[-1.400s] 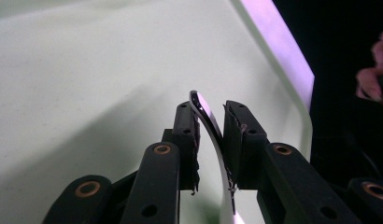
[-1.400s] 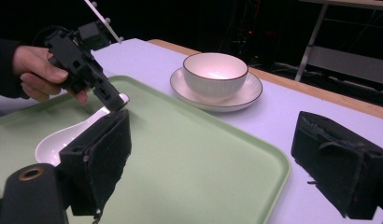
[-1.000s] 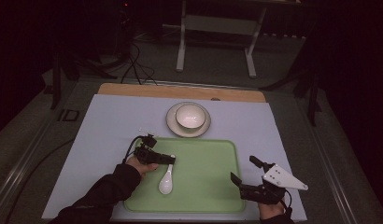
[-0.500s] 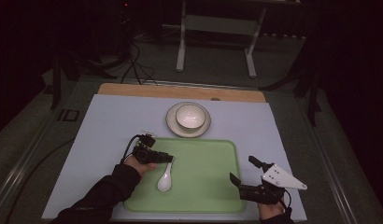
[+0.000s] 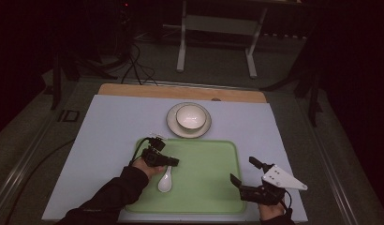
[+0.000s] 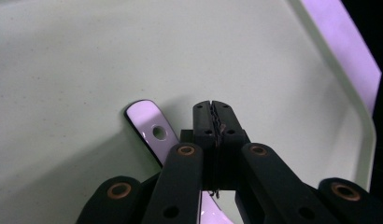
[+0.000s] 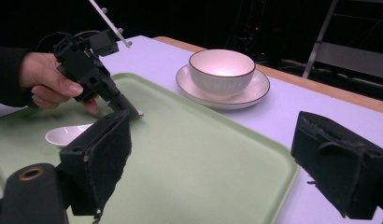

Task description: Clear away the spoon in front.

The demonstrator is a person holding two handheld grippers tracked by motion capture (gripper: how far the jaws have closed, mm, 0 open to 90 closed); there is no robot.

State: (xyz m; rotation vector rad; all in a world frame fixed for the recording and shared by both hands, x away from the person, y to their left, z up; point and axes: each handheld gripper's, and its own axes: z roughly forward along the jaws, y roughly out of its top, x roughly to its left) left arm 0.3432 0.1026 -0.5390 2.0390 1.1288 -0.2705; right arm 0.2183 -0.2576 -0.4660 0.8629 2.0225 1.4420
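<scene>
The left gripper (image 6: 212, 108) has just been closing and its jaws now meet with nothing between them, the white spoon's (image 6: 150, 128) handle lying just beside them on the green tray (image 5: 213, 154). The right gripper (image 5: 250, 173) remains wide open, unmoved, at the tray's near right corner.

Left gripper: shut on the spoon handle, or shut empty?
Shut empty: the left gripper has its jaws pressed together, while the spoon handle lies beside them.
</scene>
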